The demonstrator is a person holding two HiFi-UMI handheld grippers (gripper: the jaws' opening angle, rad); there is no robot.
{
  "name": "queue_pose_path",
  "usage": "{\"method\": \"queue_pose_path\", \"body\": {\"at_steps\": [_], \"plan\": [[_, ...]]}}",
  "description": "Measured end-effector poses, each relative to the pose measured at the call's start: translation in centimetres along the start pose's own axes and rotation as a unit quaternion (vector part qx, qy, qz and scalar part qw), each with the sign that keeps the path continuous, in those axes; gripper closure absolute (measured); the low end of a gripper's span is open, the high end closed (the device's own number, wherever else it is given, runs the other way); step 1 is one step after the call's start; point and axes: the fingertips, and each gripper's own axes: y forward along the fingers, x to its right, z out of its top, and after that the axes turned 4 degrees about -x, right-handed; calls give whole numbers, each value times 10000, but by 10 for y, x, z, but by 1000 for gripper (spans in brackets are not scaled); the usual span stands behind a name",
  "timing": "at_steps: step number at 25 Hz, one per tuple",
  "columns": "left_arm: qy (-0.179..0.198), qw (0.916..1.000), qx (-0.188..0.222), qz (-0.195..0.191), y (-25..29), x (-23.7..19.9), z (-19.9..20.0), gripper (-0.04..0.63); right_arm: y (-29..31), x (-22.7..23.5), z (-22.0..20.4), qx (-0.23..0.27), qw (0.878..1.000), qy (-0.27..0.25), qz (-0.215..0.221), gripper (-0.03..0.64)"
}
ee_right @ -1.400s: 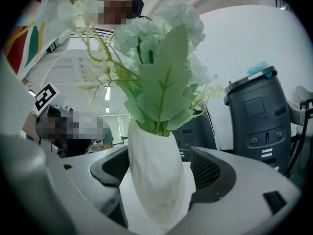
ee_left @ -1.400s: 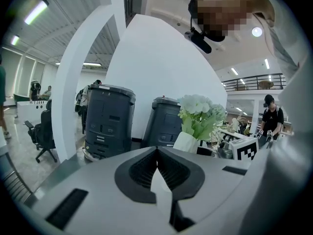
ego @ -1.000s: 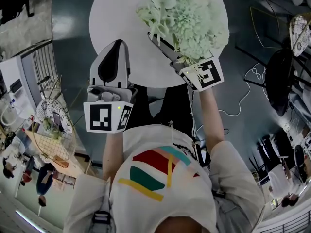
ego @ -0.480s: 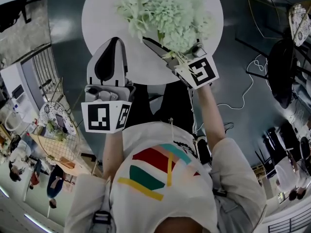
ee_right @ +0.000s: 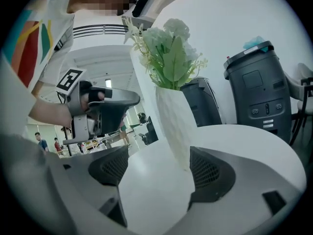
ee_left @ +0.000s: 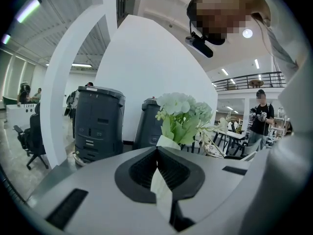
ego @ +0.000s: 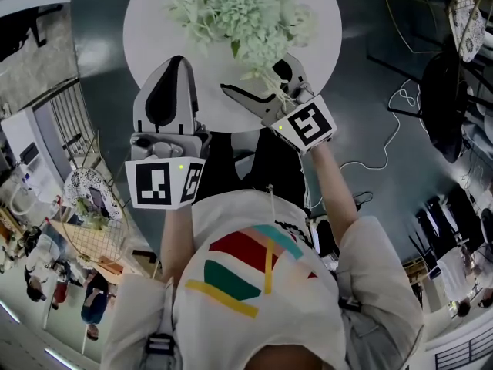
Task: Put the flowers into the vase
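A bunch of pale green flowers stands in a white vase on the round white table. In the head view the blooms hide the vase. My right gripper is open at the table's near edge. The vase sits just beyond its jaws, slightly toward the right one and touching neither. My left gripper is shut with nothing in it, held over the table's near left edge. It points at the flowers and the vase rim. The right gripper view also shows the left gripper.
Two dark grey bins stand beyond the table by a white wall. A black chair and a loose white cable are on the floor to the right. My torso is close to the table's near edge.
The right gripper has drawn back from under the blooms toward the table's near edge. The flowers now stand clear of it, further left in the head view. The left gripper has hardly moved.
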Motion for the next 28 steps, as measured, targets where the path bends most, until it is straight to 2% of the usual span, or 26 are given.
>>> {"method": "queue_pose_path", "body": {"at_steps": [6,12,15,22,26,28], "plan": [[111,9991,374,-137,-13,12,32,588,-37,-18,18,52,9998,78,-177,224],[302,9942,944,-419,-35,25,76,589,-74,-39,48,390,9957,-23,-845,224],[388,9906,1183,-569,-51,34,98,589,-92,-51,74,656,9904,-267,-1186,224],[583,9780,1801,-876,-96,48,140,588,-137,-77,164,1645,9574,-975,-2163,225],[670,9717,2057,-948,-121,52,159,589,-159,-105,206,2171,9374,-1307,-2391,230],[705,9690,2159,-974,-130,53,166,588,-168,-118,222,2351,9281,-1447,-2498,274]]}}
